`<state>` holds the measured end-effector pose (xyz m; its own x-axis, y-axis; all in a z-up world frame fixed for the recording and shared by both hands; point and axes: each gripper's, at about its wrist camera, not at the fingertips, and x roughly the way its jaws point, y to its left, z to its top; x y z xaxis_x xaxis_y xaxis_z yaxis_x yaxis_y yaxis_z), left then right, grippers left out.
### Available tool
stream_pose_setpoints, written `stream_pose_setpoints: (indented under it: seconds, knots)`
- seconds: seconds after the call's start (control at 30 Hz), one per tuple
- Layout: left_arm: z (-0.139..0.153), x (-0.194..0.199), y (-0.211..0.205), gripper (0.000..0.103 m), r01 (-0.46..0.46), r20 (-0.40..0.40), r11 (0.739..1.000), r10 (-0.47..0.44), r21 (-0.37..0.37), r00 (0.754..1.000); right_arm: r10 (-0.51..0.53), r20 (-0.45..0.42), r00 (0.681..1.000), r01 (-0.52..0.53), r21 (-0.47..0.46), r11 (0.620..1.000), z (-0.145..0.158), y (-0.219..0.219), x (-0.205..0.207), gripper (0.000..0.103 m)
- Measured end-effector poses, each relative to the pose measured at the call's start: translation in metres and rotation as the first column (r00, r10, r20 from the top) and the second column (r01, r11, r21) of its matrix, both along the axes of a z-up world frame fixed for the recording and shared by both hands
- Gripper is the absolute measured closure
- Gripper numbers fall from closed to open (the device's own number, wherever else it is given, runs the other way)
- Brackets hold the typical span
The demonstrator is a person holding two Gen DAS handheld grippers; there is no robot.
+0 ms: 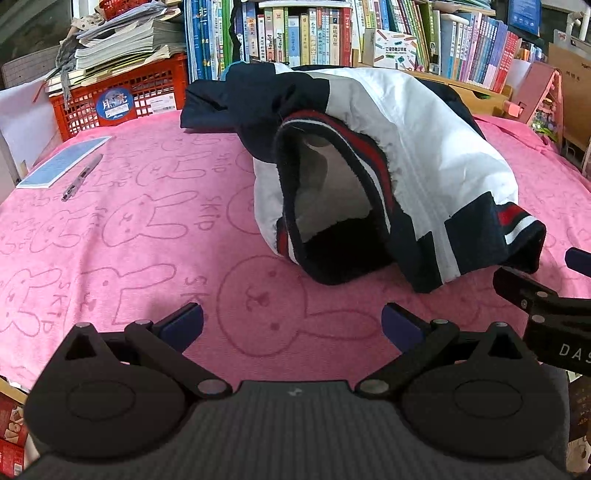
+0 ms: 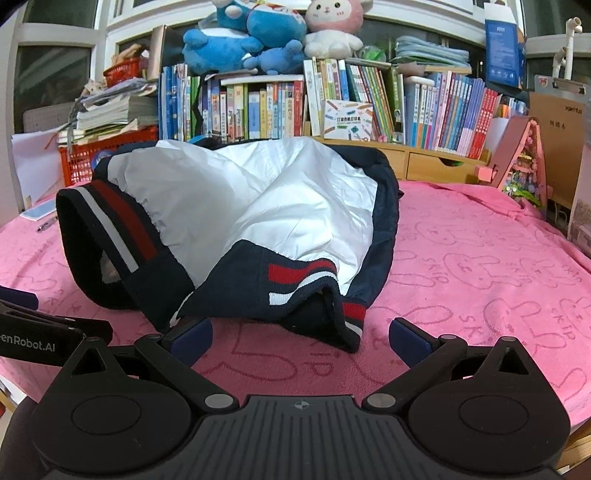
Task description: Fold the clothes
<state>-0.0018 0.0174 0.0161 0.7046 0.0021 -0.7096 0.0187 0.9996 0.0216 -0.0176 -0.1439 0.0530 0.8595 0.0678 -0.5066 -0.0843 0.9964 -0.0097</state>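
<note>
A navy and white jacket (image 1: 424, 147) with red and white striped cuffs lies crumpled in a heap on the pink towel (image 1: 147, 240). In the right wrist view the same jacket (image 2: 258, 206) fills the middle, one cuff hanging toward me. My left gripper (image 1: 291, 325) is open above the towel, short of the jacket's open collar, with nothing between its fingers. My right gripper (image 2: 301, 341) is open too, its fingers either side of the nearest striped cuff (image 2: 347, 325) without touching it. The right gripper's body (image 1: 554, 314) shows at the left view's right edge.
A blue notepad (image 1: 62, 162) and a pen (image 1: 81, 177) lie on the towel at the far left. Behind stand a red crate (image 1: 122, 99) with stacked papers, a row of books (image 2: 332, 110), plush toys (image 2: 277, 29) and a pink stand (image 2: 524, 155).
</note>
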Motion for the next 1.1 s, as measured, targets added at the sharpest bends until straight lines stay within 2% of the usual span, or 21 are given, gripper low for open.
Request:
stream_pose_setpoints:
  seconds: [1.1]
  knots:
    - [-0.0038,-0.0002,-0.0011,0.000,0.024,-0.013,1.000,-0.024,-0.015,1.000,-0.005,0.007,1.000,0.005,0.024,1.000,0.0010,-0.0058,-0.0010,0.000]
